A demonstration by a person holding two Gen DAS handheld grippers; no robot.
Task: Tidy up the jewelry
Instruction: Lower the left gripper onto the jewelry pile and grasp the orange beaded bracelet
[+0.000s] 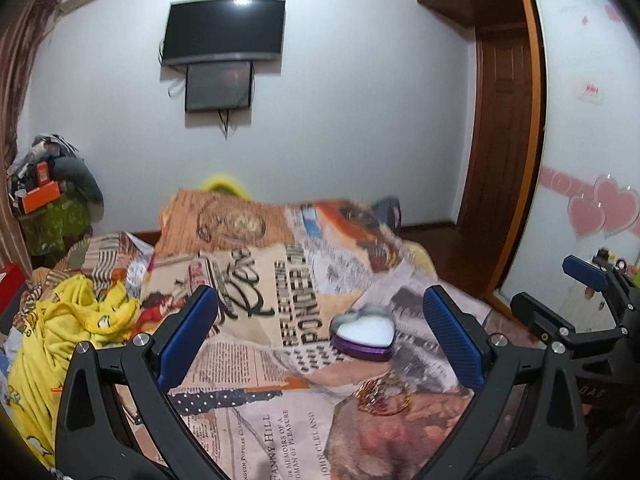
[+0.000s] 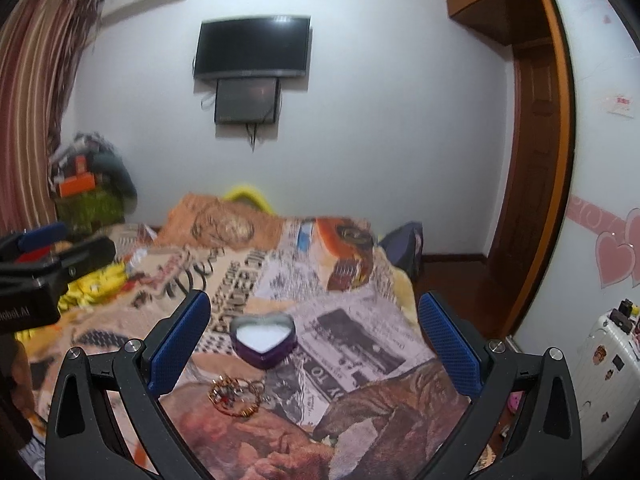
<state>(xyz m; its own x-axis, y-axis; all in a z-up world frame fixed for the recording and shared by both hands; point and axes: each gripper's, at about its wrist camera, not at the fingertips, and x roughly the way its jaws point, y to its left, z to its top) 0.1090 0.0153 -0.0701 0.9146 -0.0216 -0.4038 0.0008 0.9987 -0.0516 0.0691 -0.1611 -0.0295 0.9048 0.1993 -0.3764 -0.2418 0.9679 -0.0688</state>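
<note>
Box: a purple heart-shaped box (image 1: 362,338) sits open on the bed (image 1: 256,364), white lining facing up. In the right wrist view its point (image 2: 262,360) aims toward the grippers and its two lobes face the far wall. In the left wrist view it appears turned, point toward the lower right.

Jewelry: a small tangle of gold bangles (image 2: 235,394) with a red bit lies flat on the bed just near the box's point, on the side closer to the grippers, not touching it as far as I can tell. The left view shows it blurred (image 1: 382,398). Its rings overlap, and no clear long axis shows.

Left gripper: the left gripper (image 1: 318,336) hovers over the bed, jaws wide, nothing between them. The box lies ahead between its blue pads (image 1: 188,334), nearer the right one.

Right gripper: the right gripper (image 2: 314,340) also hangs above the bed, jaws wide and empty. Box and bangles sit ahead, nearer its left pad (image 2: 180,344).

Bed: covered with a newspaper-print blanket (image 2: 348,344); a yellow garment (image 1: 60,332) is heaped at its left side.

Room: a dark TV (image 2: 252,46) hangs on the far wall, a wooden door (image 2: 528,168) stands to the right.
</note>
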